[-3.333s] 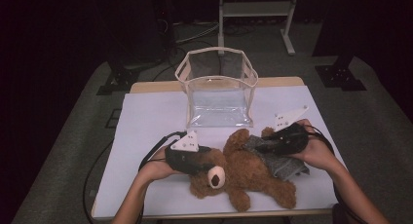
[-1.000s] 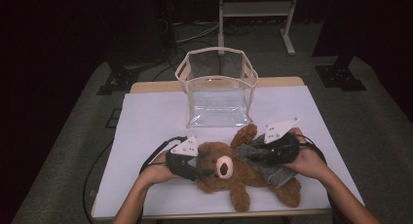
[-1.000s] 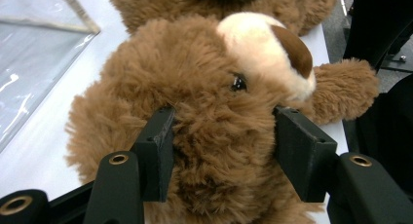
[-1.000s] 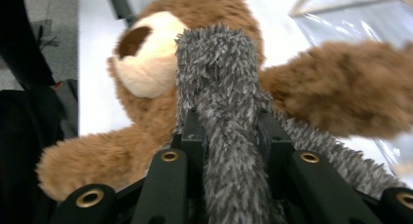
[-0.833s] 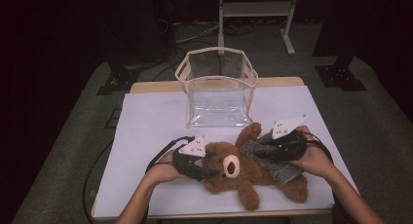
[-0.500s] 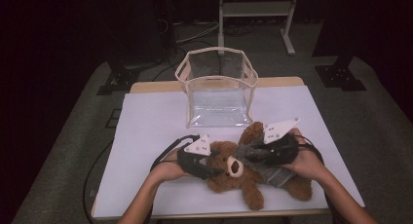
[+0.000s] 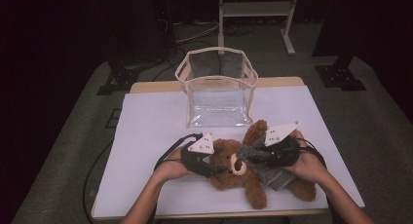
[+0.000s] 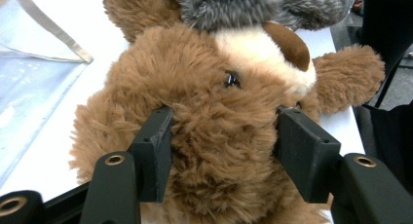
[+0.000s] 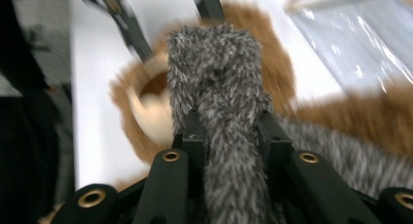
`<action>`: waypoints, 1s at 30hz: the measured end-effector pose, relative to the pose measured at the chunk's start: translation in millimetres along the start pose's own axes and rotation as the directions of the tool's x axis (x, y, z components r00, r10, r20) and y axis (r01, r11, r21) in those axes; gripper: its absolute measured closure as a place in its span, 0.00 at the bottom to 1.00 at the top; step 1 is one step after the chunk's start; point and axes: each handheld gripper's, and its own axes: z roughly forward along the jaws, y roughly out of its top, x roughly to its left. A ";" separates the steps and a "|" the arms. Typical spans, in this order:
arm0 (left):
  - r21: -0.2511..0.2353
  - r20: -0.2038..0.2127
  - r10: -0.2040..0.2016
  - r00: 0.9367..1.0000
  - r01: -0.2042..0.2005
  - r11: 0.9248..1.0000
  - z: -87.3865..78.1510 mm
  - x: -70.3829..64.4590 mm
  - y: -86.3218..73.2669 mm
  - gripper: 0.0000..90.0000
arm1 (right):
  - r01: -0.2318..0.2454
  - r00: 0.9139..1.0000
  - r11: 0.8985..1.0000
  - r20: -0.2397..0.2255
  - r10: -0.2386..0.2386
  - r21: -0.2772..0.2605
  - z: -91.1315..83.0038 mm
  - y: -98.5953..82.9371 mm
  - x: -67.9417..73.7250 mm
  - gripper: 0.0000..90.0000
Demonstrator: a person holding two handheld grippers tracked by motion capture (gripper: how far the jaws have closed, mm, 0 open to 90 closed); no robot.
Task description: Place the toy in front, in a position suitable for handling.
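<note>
High view: teddy bear (image 7: 243, 173) lies on the white counter (image 7: 146, 136), near side, in front of the clear bag (image 7: 216, 87). Left gripper view: left gripper (image 8: 221, 146) jaws clamp the bear's head. Right gripper view: right gripper (image 9: 229, 131) jaws narrow, pinching the bear's grey scarf (image 9: 214, 73).

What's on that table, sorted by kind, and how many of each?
Teddy bears: 1, the brown teddy bear
Grey furry garments: 1, the grey furry garment
Clear bags: 1, the clear bag
Hand-held grippers: 2, left gripper, right gripper
Total: 5
</note>
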 end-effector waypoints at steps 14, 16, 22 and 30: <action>0.010 -0.032 -0.016 0.999 0.017 1.000 0.5 0.3 -9.5 0.48 | -0.025 1.000 0.999 0.005 0.025 -0.028 -2.4 6.8 -10.2 0.79; 0.008 -0.031 -0.016 0.999 0.016 1.000 3.2 0.8 -7.2 0.48 | -0.004 1.000 0.999 -0.012 0.004 -0.051 -4.2 12.8 -3.6 0.79; 0.007 -0.037 -0.003 0.999 0.003 1.000 10.4 -1.7 -2.2 0.48 | 0.069 0.994 0.993 -0.074 -0.076 -0.093 0.8 36.0 19.4 0.79; -0.003 -0.040 -0.012 0.999 0.012 1.000 -0.4 -0.4 -7.2 0.47 | 0.043 0.997 0.995 -0.054 -0.048 -0.089 1.3 17.2 14.0 0.78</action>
